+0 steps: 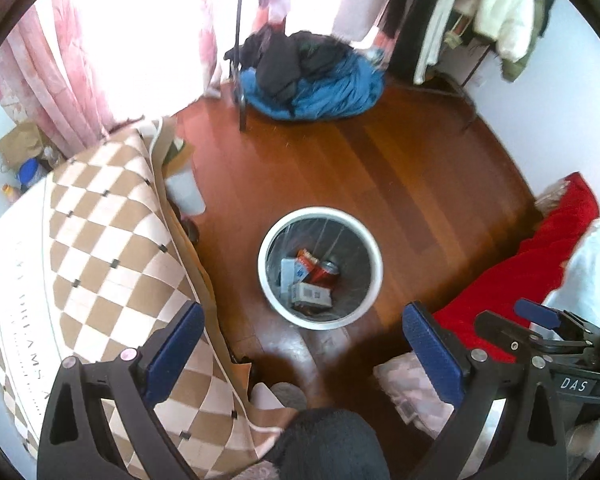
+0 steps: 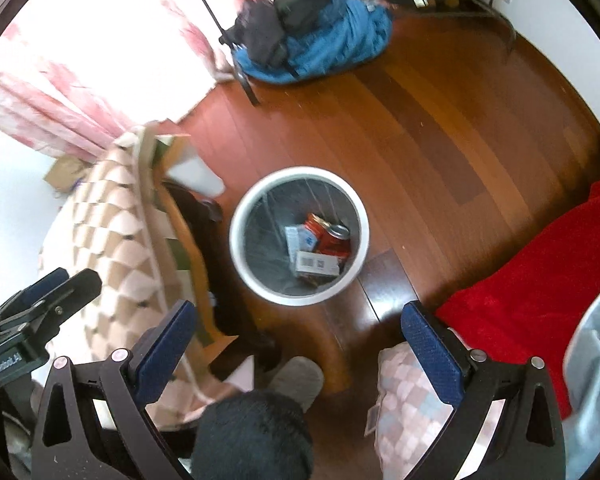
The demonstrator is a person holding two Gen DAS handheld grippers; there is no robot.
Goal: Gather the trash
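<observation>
A round white trash bin (image 1: 270,296) with a clear liner stands on the wooden floor, also in the right wrist view (image 2: 240,268). Inside lie a red can (image 1: 323,272) (image 2: 334,240), a white barcode box (image 1: 312,295) (image 2: 316,263) and other packets. My left gripper (image 1: 304,348) is open and empty, held high above the floor, short of the bin. My right gripper (image 2: 296,340) is open and empty, also above the bin's near side. The right gripper (image 1: 540,316) shows at the right of the left wrist view; the left gripper (image 2: 48,284) shows at the left of the right wrist view.
A checkered brown-and-white blanket (image 1: 100,248) (image 2: 112,224) covers furniture on the left. A red blanket (image 1: 540,256) (image 2: 540,272) lies on the right. A blue and black clothes pile (image 1: 312,76) (image 2: 312,36) sits far back by pink curtains (image 1: 60,68). A dark sock-clad foot (image 1: 324,444) is below.
</observation>
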